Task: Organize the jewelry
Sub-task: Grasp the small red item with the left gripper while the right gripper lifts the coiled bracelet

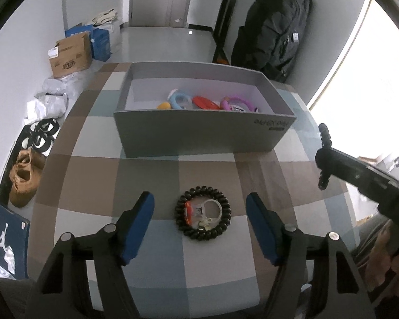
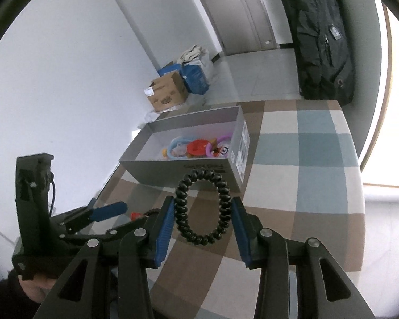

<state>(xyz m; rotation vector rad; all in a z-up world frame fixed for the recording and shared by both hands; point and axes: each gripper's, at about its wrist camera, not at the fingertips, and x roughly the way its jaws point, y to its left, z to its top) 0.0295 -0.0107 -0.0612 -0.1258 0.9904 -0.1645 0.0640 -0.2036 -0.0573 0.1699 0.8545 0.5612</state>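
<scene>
in the right wrist view, the right tongs [image 2: 202, 219] are clamped on a black coil bracelet [image 2: 202, 207] at frame centre, its ring stretched tall between the blue pads [image 2: 164, 226] and lifted clear of the checked desk [image 2: 306, 186]. the grey box [image 2: 178, 170] sits just above it in frame, already holding several coloured rings [image 2: 196, 147].

in the left wrist view, the left tongs [image 1: 200, 224] stand wide apart in the lower middle, with a second black coil bracelet [image 1: 202, 212] lying flat on the desk between them, small pale and red pieces inside its ring; the pads do not touch it.

the step in hand looks like carrying the held bracelet to the box. to do it well, keep the squeeze steady since the coil is springy, rise above the near wall, and release only over the open left part of the box floor. the left tongs should centre over their bracelet before closing.
</scene>
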